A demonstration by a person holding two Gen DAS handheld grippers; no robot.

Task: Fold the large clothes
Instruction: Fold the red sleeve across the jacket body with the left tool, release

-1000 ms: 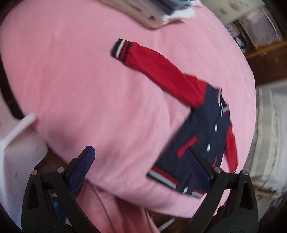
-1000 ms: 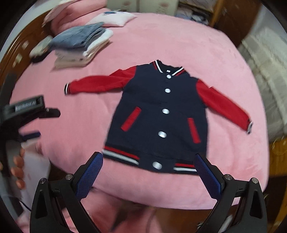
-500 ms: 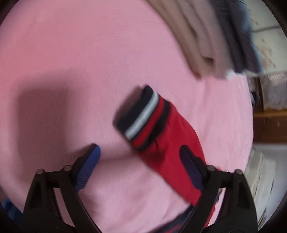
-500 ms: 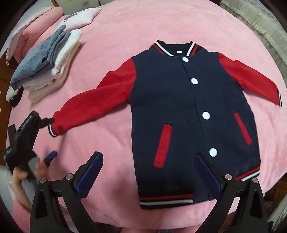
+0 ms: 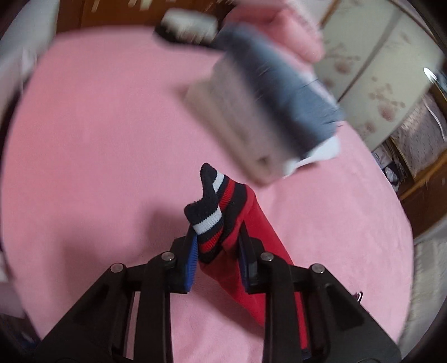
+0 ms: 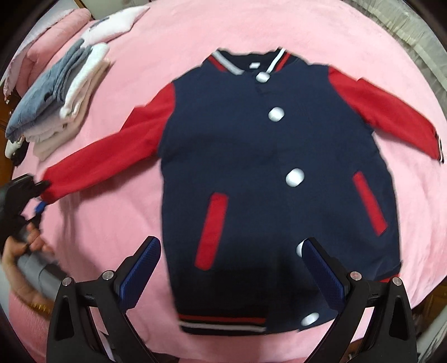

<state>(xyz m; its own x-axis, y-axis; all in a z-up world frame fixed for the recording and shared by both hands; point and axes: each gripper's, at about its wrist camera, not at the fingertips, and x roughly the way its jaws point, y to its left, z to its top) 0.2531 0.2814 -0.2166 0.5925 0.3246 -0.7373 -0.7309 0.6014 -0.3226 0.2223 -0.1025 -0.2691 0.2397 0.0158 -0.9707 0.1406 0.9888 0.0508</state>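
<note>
The jacket (image 6: pixel 273 167) lies flat, front up, in the middle of the bed (image 6: pixel 117 223). The left gripper (image 5: pixel 218 251) is closing its fingers on the cuff (image 5: pixel 212 217) to fold that sleeve in. The right gripper (image 6: pixel 229 270) hangs over the hem, fingers wide and empty.

1. The jacket (image 6: pixel 273 156) was navy with red sleeves, red pocket welts and white snaps.
2. Its cuff (image 5: pixel 215 212) was striped navy, white and red.
3. The bedspread (image 6: pixel 195 25) was plain pink.
4. The gripper pads (image 6: pixel 321 268) were blue.
</note>
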